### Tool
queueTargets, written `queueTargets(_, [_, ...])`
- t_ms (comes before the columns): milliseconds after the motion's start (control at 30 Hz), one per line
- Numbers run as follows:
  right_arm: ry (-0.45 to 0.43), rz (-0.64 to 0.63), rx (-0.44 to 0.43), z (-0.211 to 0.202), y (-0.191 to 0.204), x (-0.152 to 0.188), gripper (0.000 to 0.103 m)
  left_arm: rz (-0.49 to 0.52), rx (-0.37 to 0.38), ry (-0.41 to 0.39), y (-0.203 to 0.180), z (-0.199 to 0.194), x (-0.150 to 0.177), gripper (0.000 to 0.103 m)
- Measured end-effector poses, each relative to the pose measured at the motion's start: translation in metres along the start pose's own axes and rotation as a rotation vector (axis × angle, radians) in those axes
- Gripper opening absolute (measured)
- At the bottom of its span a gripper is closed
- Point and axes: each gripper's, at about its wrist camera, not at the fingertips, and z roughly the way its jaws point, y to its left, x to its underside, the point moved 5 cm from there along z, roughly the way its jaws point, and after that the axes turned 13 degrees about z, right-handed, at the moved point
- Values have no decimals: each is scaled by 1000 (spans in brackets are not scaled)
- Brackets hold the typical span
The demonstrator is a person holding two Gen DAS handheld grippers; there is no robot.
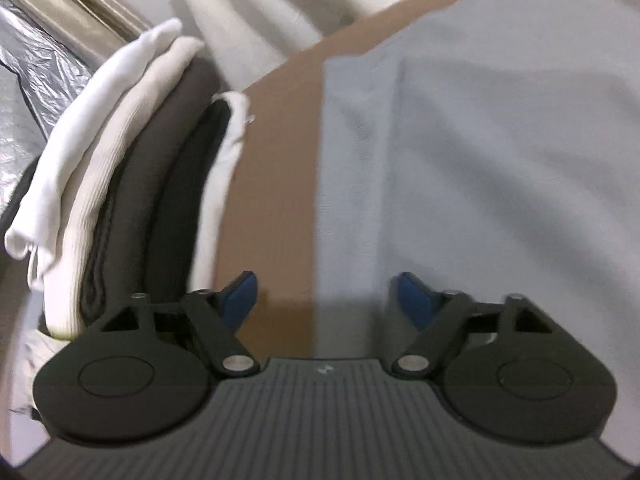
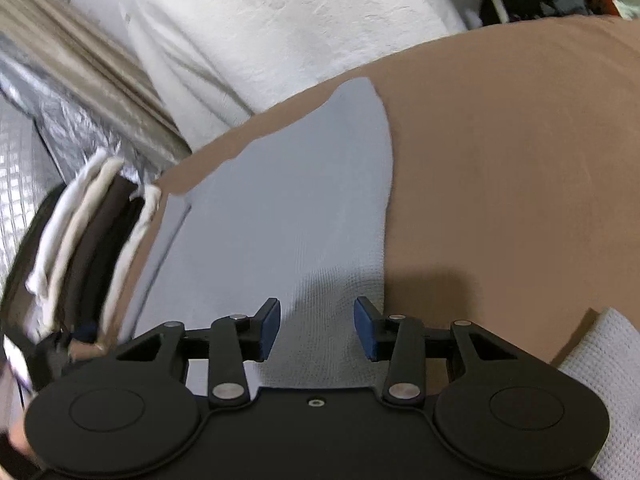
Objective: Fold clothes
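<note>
Over on the far left we've got a stack (image 1: 120,184) of folded clothes, white, cream, dark grey and black layers piled at the edge of the brown surface (image 1: 276,184); it shows again in the right wrist view (image 2: 92,240), with crinkled silver sheeting (image 2: 24,184) behind it. Moving across, our left claw (image 1: 326,300) is released, blue pads spread wide, nothing between them, hovering right over the line where bare surface meets the grey garment (image 1: 480,168). That garment lies flat and smooth, filling the right half of the left view. In the right wrist view the garment (image 2: 288,200) runs as a long strip from near the claw up toward the far edge, just beside the stack. Our right claw (image 2: 317,330) is released too, pads apart above the garment's near end, gripping nothing. Further right, bare surface (image 2: 520,184), and a textured grey fold (image 2: 608,380) in the corner.
</note>
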Motion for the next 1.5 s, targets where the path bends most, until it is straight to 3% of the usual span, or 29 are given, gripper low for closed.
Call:
queueTargets(33, [-7,-23,9,2,1,0,46,-11,-31,38,8,10,-1,5])
queueTargets(67, [-9,-38,18,4,1,1,46,-46,-56,55,17,20,-2,1])
queueTargets(167, [-1,-53,25,7,-3,4,46,-152,-210,74,56,31,7,0])
queueTargets(333, [-15,-35,45,9,-13,-1,46,-356,57,-21,74,29,16,5])
queueTargets(400, [-32,-18,46,14,-14,-12,46,-328,186,-108,63,20,9,15])
queueTargets(433, [-17,-14,48,23,-14,-20,47,-301,216,-139,57,15,5,33])
queueTargets(467, [7,-13,52,35,-13,-30,50,-256,237,-166,49,11,-1,59])
queueTargets(533, [21,-13,69,56,-14,-51,53,-169,256,-205,34,9,-14,77])
queueTargets(567, [9,-14,75,67,-13,-64,55,-129,253,-216,27,12,-20,78])
queueTargets(700, [-44,18,82,107,-9,-115,57,-38,196,-130,15,52,-56,78])
queueTargets(733, [-56,31,77,113,-7,-123,53,-52,195,-137,18,54,-61,66])
queueTargets(767, [-68,45,71,120,-5,-131,5,-69,197,-147,21,56,-66,1])
queueTargets(800, [-83,55,63,125,-2,-138,7,-85,202,-143,24,58,-69,6])
queueTargets(833, [-118,40,43,122,8,-141,7,-100,206,-138,27,59,-72,2])
queueTargets(933, [-296,-141,43,93,51,-152,7,-95,99,-226,46,50,-78,2])
queueTargets(1033, [-429,-287,68,69,82,-171,6,-194,31,-251,72,51,-75,2])
queueTargets(1133, [-367,-309,172,88,76,-185,6,-270,22,-169,79,71,-66,2])
queueTargets(1233, [-284,-264,351,114,49,-185,18,-292,11,-85,73,93,-58,3])
queueTargets(1300, [-270,-220,328,119,43,-188,20,-304,5,-65,70,101,-55,6])
queueTargets(1367, [-256,-175,304,123,36,-190,39,-336,23,-84,73,102,-54,13])
queueTargets(1400, [-249,-153,293,125,33,-192,44,-352,33,-94,75,103,-54,18])
queueTargets(1467, [-235,-108,270,129,26,-195,56,-336,103,-115,74,109,-56,49])
queueTargets(1500, [-228,-86,258,131,23,-196,58,-327,140,-125,73,112,-57,55])
